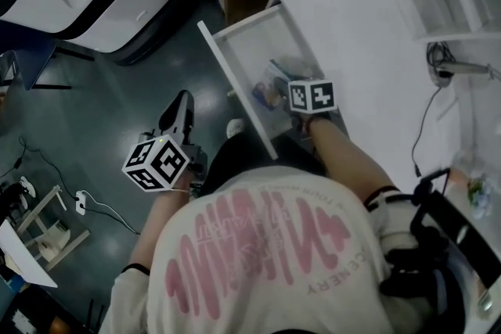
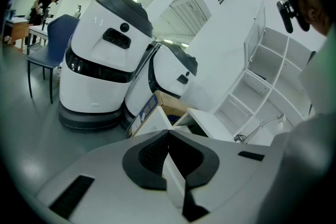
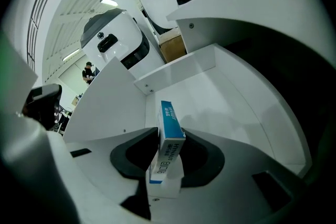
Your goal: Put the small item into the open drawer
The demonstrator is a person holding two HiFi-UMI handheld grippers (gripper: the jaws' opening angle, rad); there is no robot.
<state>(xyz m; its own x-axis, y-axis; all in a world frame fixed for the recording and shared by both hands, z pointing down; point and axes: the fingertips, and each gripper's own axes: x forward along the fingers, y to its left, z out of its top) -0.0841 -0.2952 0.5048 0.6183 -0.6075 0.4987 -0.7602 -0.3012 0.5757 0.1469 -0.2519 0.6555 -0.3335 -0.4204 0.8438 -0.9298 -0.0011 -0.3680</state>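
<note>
Right gripper view: the right claw looks clamped on the small box, upright over the open drawer. Best set it low, clear of the walls, before letting go. The left claw is together and empty.

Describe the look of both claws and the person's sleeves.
The left claw and right claw have pale grey-white shells and black textured pads, each bearing a white cube with black square markers. The person wears a white short-sleeved T-shirt with pink print.

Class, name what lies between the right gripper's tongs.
A blue-and-white box, standing on end over the drawer floor. The right gripper view shows it.
</note>
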